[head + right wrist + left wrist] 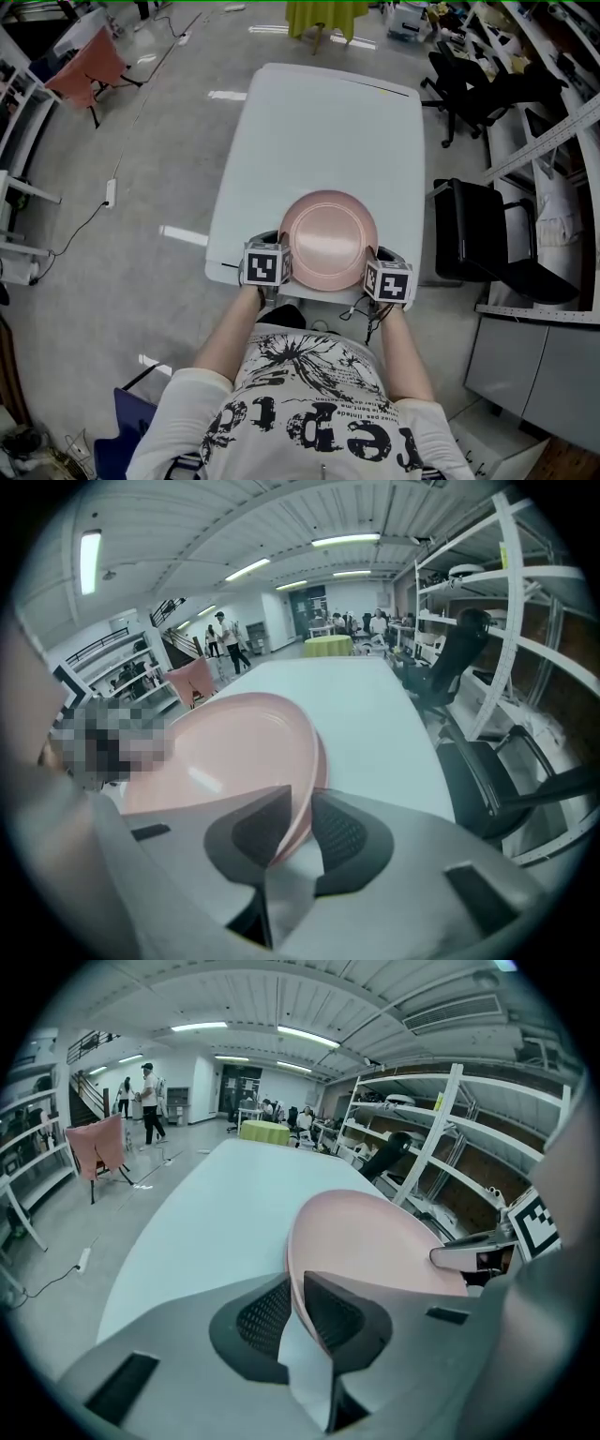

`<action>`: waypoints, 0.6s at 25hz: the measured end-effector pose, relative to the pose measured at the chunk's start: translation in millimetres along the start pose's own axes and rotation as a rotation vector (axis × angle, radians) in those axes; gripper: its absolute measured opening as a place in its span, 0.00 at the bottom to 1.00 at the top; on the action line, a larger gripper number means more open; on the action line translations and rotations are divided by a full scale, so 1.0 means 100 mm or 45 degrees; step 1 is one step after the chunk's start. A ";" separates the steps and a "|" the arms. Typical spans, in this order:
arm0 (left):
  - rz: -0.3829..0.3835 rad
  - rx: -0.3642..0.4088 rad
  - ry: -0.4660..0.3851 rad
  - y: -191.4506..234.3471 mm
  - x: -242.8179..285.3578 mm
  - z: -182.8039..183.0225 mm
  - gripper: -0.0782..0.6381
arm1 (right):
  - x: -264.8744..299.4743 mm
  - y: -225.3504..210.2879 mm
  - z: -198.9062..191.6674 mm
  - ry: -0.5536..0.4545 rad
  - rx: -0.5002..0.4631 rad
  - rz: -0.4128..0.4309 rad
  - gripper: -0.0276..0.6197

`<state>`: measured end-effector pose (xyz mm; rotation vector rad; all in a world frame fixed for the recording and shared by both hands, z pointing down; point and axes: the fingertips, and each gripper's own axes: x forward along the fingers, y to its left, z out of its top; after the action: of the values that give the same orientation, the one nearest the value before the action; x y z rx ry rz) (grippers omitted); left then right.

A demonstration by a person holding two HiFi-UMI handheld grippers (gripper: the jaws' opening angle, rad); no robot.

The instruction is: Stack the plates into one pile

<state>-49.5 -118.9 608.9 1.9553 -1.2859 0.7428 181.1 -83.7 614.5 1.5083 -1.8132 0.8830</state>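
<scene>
The pink plate sits at the middle of the desk's near edge, right in front of the person and held from both sides. The left tongs are closed on its left rim. The right tongs are closed on its right rim. In each gripper view the rim runs straight through the narrow gap between the pads, with no slack to be seen.

The plate lies between the two tongs and slightly beyond them, toward the far edge. It is round, so no direction is favoured, and both hands are equally near. Any coming move likely depends on the two sides acting together.

From above, the tips of the tongs are covered by the plate's rim and the marker cubes. I cannot tell whether the plate's base already rests on the desk or hangs just above it. In the right gripper view a second rim seems to show just under the top one, so this may be a pile, though the count is unclear. No other plate shows elsewhere on the desk.
</scene>
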 end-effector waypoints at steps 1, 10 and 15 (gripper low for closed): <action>0.006 0.010 -0.001 0.02 0.01 0.00 0.18 | 0.01 0.01 -0.01 0.001 0.001 -0.003 0.16; 0.044 0.061 -0.023 0.02 0.12 -0.01 0.19 | 0.05 -0.03 0.04 -0.017 -0.024 -0.061 0.16; 0.042 0.098 -0.021 0.00 0.17 -0.02 0.21 | 0.10 -0.10 0.04 -0.015 -0.180 -0.167 0.18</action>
<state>-44.0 -126.9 622.8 2.0090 -1.3203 0.8049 189.2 -93.8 621.2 1.5255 -1.7247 0.6706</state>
